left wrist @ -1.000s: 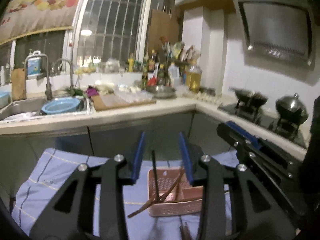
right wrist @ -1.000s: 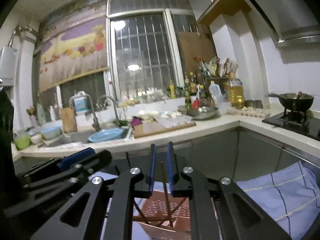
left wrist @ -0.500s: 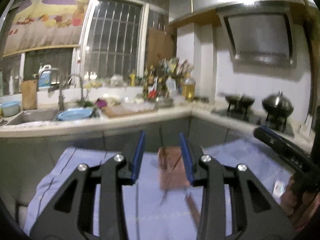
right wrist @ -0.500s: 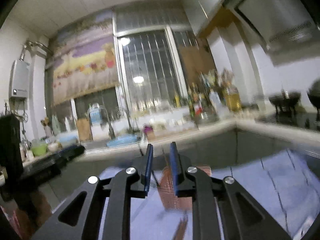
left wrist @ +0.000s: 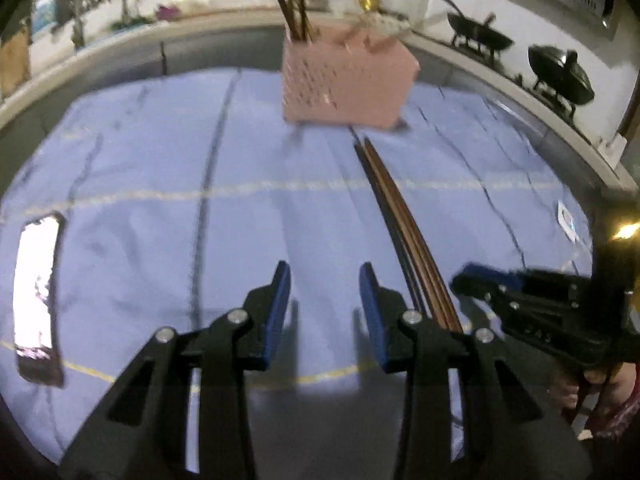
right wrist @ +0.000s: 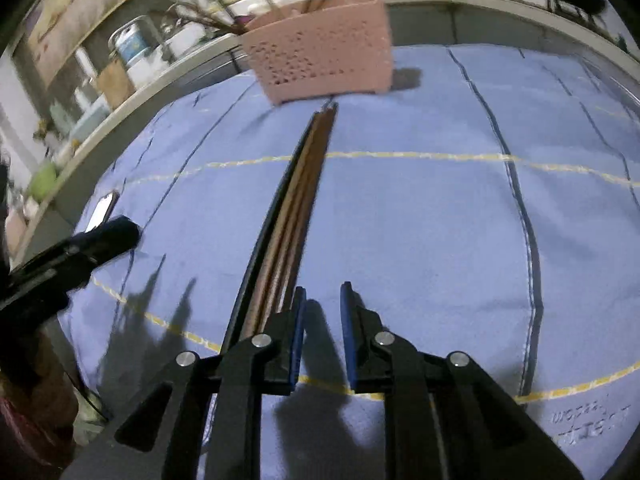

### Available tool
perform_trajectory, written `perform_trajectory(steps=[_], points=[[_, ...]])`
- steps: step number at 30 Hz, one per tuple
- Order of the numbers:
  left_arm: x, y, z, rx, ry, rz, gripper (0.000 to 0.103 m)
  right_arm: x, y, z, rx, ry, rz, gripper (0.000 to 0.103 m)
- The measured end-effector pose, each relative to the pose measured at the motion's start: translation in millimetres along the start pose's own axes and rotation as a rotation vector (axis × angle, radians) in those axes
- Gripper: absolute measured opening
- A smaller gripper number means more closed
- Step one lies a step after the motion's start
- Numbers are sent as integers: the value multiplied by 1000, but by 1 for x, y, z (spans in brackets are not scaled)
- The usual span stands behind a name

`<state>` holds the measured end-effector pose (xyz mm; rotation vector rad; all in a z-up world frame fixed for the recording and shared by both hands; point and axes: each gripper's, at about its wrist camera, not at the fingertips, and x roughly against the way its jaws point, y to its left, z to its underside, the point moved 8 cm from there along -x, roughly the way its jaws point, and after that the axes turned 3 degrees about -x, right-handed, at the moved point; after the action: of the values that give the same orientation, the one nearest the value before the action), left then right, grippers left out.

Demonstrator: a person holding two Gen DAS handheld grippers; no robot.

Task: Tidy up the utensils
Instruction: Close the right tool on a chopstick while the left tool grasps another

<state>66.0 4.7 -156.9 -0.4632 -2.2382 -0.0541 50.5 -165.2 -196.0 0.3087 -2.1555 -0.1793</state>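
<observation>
From my left wrist view, my left gripper (left wrist: 325, 280) hangs over the blue cloth (left wrist: 160, 184) with its jaws apart and nothing between them; it is released. A bundle of chopsticks (left wrist: 396, 216) lies on the cloth just right of my right-hand finger, running from near me toward the far pink utensil basket (left wrist: 344, 80). The basket stands upright at the far edge of the cloth, with more chopsticks standing in its left part. A phone (left wrist: 38, 296) lies at the near left of the cloth. My right gripper (left wrist: 476, 280) shows at the right edge, near the bundle's near end.

From my right wrist view, my right gripper (right wrist: 323, 300) has a narrow gap between its blue pads and grips nothing; only cloth (right wrist: 420, 220) shows between them. The chopsticks (right wrist: 296, 208) lie just left of my left-hand finger, their far tips almost reaching the basket (right wrist: 320, 52). My left gripper (right wrist: 116, 232) reaches in from the left, and the phone (right wrist: 102, 208) lies beyond it.
</observation>
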Motion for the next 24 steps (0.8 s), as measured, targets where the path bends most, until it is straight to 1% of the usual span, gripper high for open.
perform_trajectory(steps=[6,9,14,17,19,21,22,23,24], points=[[-11,-10,8,-7,35,16,34,-8,25,4,127,2,44,18],[-16,-13,8,-11,46,16,34,-10,33,6,189,-9,84,18],[-21,-14,5,-14,59,16,34,-8,26,0,99,-10,10,18],[-22,-11,4,-6,63,12,34,-4,26,-7,82,-24,-15,18],[-23,-7,4,6,68,15,34,-7,30,-8,88,-16,-22,18],[-25,-6,4,10,70,14,34,-15,34,-7,109,5,-4,18],[-25,-6,4,9,72,12,34,-15,36,-8,139,-19,24,18],[-25,-6,3,9,72,12,34,-14,36,-9,169,-31,59,18],[-26,-6,2,10,73,15,34,-15,34,-10,176,-31,76,18]])
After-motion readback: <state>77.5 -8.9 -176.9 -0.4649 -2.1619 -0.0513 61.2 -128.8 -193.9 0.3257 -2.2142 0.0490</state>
